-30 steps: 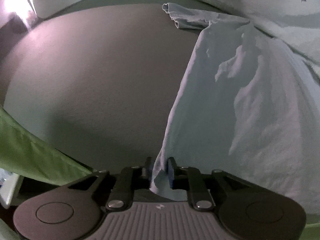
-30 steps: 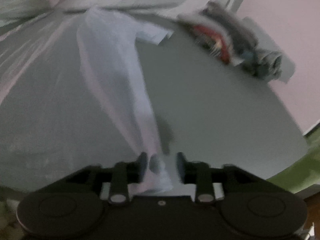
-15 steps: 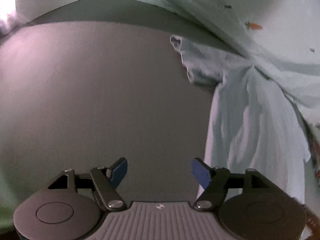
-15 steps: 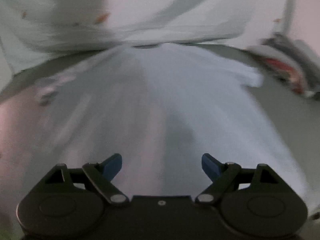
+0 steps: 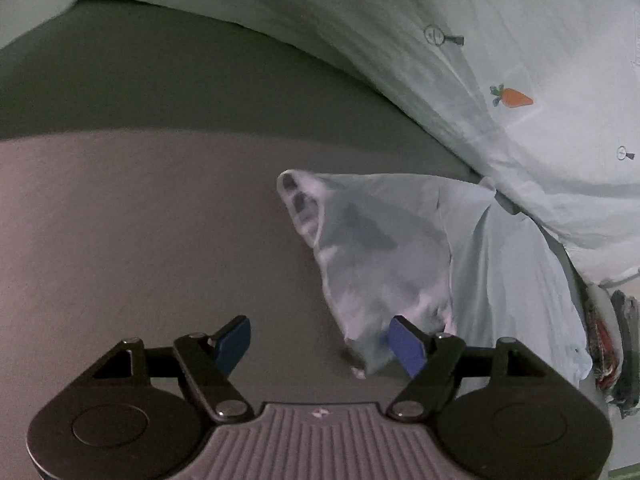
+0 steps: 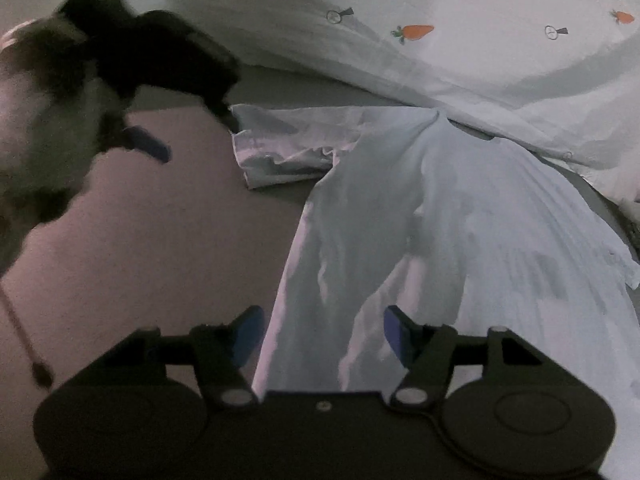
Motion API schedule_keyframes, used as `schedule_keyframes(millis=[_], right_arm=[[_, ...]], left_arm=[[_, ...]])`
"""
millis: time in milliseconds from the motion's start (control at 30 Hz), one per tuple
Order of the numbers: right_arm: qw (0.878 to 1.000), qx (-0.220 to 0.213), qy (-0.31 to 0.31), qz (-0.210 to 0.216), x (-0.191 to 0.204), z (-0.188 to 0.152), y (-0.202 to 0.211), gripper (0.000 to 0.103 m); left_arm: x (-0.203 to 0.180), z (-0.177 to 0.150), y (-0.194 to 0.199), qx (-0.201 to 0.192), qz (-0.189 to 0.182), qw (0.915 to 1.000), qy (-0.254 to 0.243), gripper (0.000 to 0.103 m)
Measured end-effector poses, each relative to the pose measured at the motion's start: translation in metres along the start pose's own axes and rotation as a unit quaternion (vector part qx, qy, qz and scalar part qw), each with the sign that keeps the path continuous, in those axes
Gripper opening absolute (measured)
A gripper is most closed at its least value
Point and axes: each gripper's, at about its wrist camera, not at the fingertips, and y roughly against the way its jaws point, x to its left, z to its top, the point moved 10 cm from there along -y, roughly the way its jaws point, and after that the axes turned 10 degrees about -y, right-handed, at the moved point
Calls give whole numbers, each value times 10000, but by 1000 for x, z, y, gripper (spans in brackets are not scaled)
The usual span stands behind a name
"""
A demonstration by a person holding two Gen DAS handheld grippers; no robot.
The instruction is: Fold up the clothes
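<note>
A pale blue shirt (image 6: 460, 216) lies spread on the grey bed surface (image 6: 160, 248). Its left sleeve (image 5: 372, 256) sticks out sideways, crumpled; it also shows in the right wrist view (image 6: 280, 144). My left gripper (image 5: 320, 344) is open and empty, low over the grey surface, its right finger close to the sleeve's lower corner. It appears blurred in the right wrist view (image 6: 188, 120) by the sleeve's cuff. My right gripper (image 6: 320, 336) is open and empty above the shirt's lower body.
A white duvet with carrot prints (image 5: 520, 80) is bunched along the back, touching the shirt's collar end; it also shows in the right wrist view (image 6: 440, 40). A pile of dark and red clothes (image 5: 612, 344) lies at the far right.
Both grippers let go of the shirt's hem and opened. The left moved up toward the sleeve; the right swung over the shirt's body.
</note>
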Motion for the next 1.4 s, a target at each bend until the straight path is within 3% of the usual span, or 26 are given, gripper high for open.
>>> schedule_keyframes(millis=[133, 200, 267, 333, 533, 600, 700, 800, 867, 1033, 1100, 1167, 1300, 1400], right_arm=[[9998, -162, 121, -9, 2, 25, -14, 66], [9993, -258, 272, 72, 7, 42, -26, 58], [9982, -305, 471, 230, 19, 59, -40, 41], [9954, -349, 758, 465, 37, 75, -55, 35], [9850, -593, 1427, 765, 87, 120, -96, 41], [9848, -354, 1443, 897, 95, 123, -113, 50], [9841, -69, 1550, 869, 99, 118, -133, 48], [9871, 7, 1055, 1201, 91, 116, -135, 34], [9877, 61, 864, 1305, 87, 117, -135, 10], [9859, 44, 516, 1592, 73, 137, -129, 4], [9843, -222, 67, 1747, 48, 158, -113, 4], [9803, -515, -635, 1798, -2, 183, -96, 4], [9633, -973, -2009, 1489, -147, 207, -75, 4], [9478, -908, -2927, 881, -269, 184, -90, 4]], left_arm=[[2, 11, -4, -103, -266, 9990, 331, 78], [13, 5, -1, -111, -319, 9976, 607, 80], [26, -5, 3, -63, -314, 9962, 812, 80], [42, -12, 11, -72, -189, 9956, 917, 80], [79, -36, 48, -158, -137, 9909, 1330, 80], [86, -46, 58, -161, -47, 9909, 1332, 80], [93, -57, 67, -213, -83, 9890, 1460, 80], [96, -63, 71, -261, -41, 9874, 1563, 80], [94, -64, 72, -282, 64, 9879, 1525, 81], [80, -70, 77, -228, 255, 9899, 1375, 81], [66, -72, 82, -252, 288, 9915, 1246, 81], [48, -75, 86, -284, 323, 9929, 1110, 81], [5, -90, 93, -316, 312, 9941, 993, 81], [-30, -108, 91, -226, 248, 9958, 857, 82]])
